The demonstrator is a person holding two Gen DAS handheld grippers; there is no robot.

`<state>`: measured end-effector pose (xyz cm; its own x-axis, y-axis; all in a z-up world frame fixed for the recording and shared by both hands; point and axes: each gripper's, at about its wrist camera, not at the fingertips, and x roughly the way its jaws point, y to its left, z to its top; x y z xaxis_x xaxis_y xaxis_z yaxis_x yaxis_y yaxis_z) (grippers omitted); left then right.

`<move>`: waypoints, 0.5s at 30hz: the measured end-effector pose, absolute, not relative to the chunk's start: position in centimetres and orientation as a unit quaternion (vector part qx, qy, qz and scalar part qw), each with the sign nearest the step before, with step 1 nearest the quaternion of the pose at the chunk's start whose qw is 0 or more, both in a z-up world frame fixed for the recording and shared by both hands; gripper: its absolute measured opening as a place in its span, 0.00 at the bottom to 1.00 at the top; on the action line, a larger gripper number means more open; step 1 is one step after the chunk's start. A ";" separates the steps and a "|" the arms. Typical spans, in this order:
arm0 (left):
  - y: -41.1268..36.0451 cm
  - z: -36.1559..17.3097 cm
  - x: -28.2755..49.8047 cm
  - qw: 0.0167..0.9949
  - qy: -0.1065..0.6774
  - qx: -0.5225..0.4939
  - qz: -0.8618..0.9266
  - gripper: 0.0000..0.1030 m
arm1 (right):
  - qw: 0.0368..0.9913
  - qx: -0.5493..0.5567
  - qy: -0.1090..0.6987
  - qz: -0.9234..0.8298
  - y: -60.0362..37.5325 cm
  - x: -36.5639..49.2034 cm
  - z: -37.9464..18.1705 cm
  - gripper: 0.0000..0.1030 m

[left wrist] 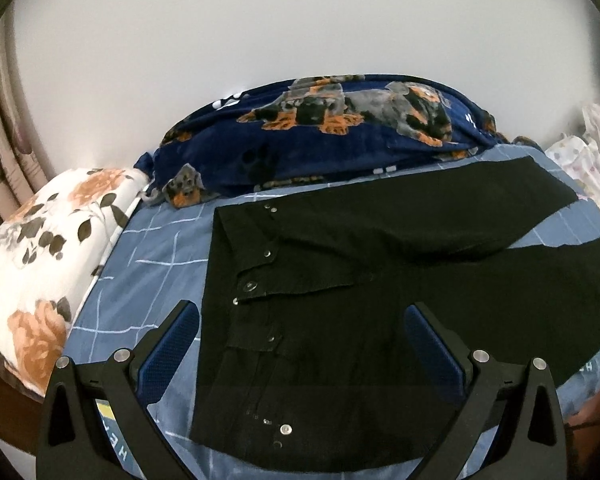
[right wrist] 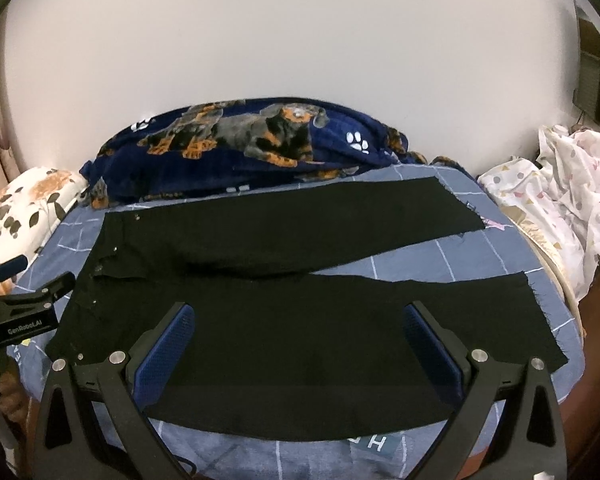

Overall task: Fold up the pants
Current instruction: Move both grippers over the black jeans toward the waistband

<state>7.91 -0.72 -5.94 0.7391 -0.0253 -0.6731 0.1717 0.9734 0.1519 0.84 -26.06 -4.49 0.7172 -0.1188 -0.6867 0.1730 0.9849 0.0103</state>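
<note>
White wall backs a bed (left wrist: pixel 156 248) dressed in a blue grid-pattern sheet, seen first from the left wrist camera, where black pants (left wrist: pixel 380 280) lie spread flat across the sheet with the waistband toward the left and the two legs running off to the right. Silver snaps (left wrist: pixel 267 253) dot the open fly and waistband. At the head of the bed, a navy blanket printed with dogs (left wrist: pixel 340 128) is bunched against the wall, touching a floral pillow (left wrist: pixel 40 248) at the left edge, with pale curtains (left wrist: pixel 4 140) hanging beyond it. The left gripper (left wrist: pixel 300 332) hovers over the waist end of the pants, its blue-padded fingers (left wrist: pixel 176 344) spread wide and holding nothing. From the right wrist camera, the same pants (right wrist: pixel 280 320) show both legs parted in a narrow V, with blue sheet visible between them and frayed hems at the right end. The right gripper (right wrist: pixel 298 332) hangs above the nearer leg, its jaws wide apart and empty. At the left edge, the left gripper (right wrist: pixel 32 280) appears beside the waistband, held by a hand (right wrist: pixel 4 396). Crumpled white patterned fabric (right wrist: pixel 560 200) is heaped off the bed's right side.
</note>
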 end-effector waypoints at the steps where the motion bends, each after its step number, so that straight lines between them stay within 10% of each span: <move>1: -0.9 -6.1 8.0 0.927 0.357 0.105 -0.053 0.99 | 0.925 0.039 0.369 -0.078 -26.2 0.8 -4.7 1.00; 15: -0.5 -7.2 10.6 0.921 0.374 0.102 -0.045 0.99 | 0.913 0.046 0.400 -0.065 -25.8 2.6 -7.0 1.00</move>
<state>10.57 -0.50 -7.20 0.7164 -0.0059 -0.6977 0.1589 0.9751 0.1549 2.61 -25.81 -7.00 0.6710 -0.0811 -0.7370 0.1555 0.9873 0.0330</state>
